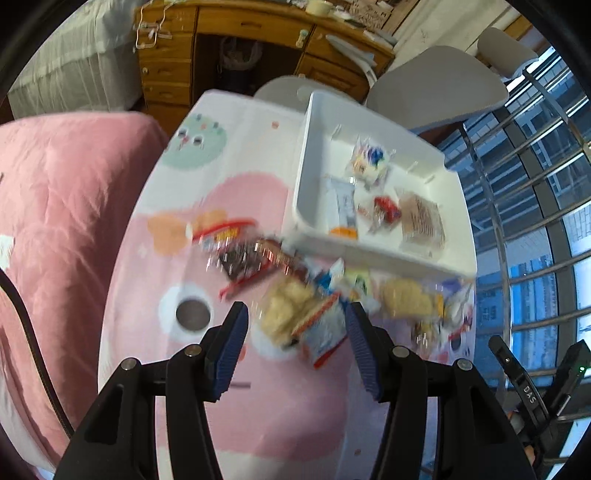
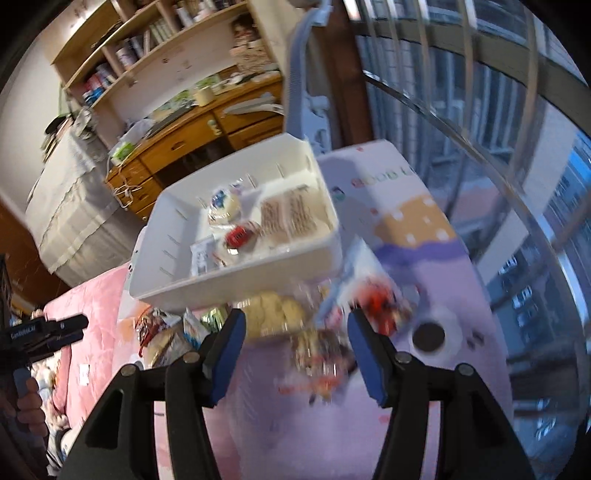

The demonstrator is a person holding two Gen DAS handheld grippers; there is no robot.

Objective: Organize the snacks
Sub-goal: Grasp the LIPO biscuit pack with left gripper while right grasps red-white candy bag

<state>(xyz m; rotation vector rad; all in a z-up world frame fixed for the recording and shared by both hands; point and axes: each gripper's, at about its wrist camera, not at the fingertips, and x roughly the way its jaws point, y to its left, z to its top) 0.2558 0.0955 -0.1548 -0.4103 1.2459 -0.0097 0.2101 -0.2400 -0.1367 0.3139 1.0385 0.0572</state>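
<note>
A white tray [image 1: 369, 251] stands at the far right of the table and holds several snacks, among them a brown wafer pack [image 1: 423, 221] and a red sweet [image 1: 386, 212]. Loose snacks lie blurred in front of it. My left gripper [image 1: 297, 321] is open above a pale cracker pack [image 1: 291, 314], its pads clear of it. A dark red-edged packet [image 1: 240, 262] lies further left. In the right wrist view the right gripper [image 2: 295, 325] is open over another cracker pack [image 2: 273, 314] and a shiny blurred packet [image 2: 321, 354], just before the tray [image 2: 221, 291]. A red packet [image 2: 380, 306] lies to its right.
The table wears a pink cartoon cloth [image 1: 258, 424]. Pink bedding [image 1: 55, 221] borders it on the left, a wooden desk [image 1: 240, 29] and grey chair [image 1: 436, 92] stand behind, and window rails [image 1: 535, 184] run along the right. A hand holds the left gripper [image 2: 44, 332].
</note>
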